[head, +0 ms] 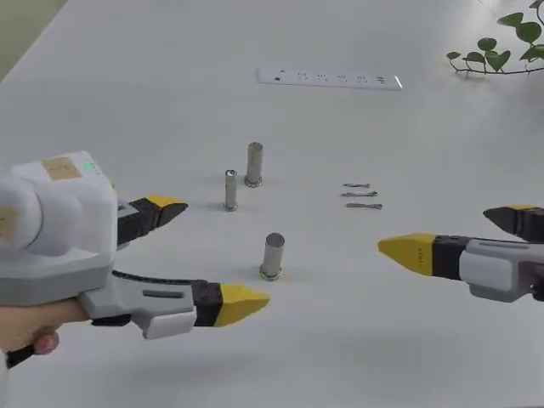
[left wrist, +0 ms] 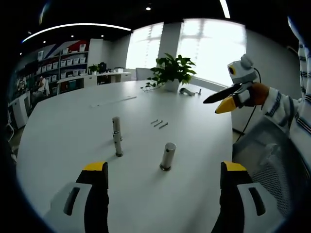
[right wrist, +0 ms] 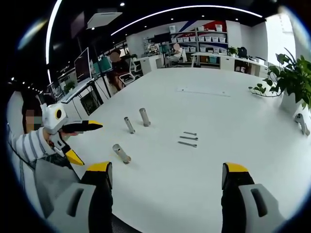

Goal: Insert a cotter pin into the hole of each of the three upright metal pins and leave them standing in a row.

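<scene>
Left claw [head: 223,251], grey-white with yellow-tipped black jaws, is hovering released above the broad white surface [head: 170,85]. The matching right claw [head: 433,229] is hovering opposite, jaws likewise spread and holding nothing. A green leafy plant [head: 510,42] is sitting at the far right, and a long white power strip [head: 330,79] is lying at the far side. Three upright silver metal pins are standing between the claws: back pin [head: 254,164], slim pin [head: 230,189] just beside it, front pin [head: 273,256] apart. Three small silver cotter pins [head: 360,195] are lying side by side, right of them.
</scene>
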`<control>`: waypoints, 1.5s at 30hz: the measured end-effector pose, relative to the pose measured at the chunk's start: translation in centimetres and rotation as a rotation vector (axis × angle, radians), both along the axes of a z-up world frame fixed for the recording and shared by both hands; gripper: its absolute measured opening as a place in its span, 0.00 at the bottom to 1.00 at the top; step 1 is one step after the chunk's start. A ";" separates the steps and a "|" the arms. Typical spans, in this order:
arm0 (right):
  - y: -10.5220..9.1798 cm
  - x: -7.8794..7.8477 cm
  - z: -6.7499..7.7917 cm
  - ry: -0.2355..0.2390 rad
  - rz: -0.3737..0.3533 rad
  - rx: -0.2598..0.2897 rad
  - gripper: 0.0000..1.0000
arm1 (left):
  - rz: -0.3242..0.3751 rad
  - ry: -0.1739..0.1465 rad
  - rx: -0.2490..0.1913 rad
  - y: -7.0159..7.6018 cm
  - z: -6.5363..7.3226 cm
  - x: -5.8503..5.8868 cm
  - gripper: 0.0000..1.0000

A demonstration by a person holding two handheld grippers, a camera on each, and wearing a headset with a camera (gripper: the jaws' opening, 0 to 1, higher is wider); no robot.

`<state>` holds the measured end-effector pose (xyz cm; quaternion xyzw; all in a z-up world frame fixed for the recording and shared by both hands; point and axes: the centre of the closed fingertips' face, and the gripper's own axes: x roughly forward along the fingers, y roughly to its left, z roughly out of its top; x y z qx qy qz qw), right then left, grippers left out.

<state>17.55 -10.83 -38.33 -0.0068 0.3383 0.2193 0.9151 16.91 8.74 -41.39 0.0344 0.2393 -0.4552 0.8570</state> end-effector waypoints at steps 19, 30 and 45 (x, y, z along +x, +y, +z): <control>-0.2 0.4 0.0 0.003 0.019 -0.013 0.91 | 0.109 0.067 -0.084 3.5 0.4 -0.7 0.99; -0.6 2.6 1.1 -0.031 0.116 -0.085 0.87 | 0.124 0.087 -0.098 3.9 0.2 -0.9 0.99; -0.4 6.2 1.5 -0.057 0.252 -0.176 0.73 | 0.185 0.118 -0.136 4.0 0.2 -1.5 0.99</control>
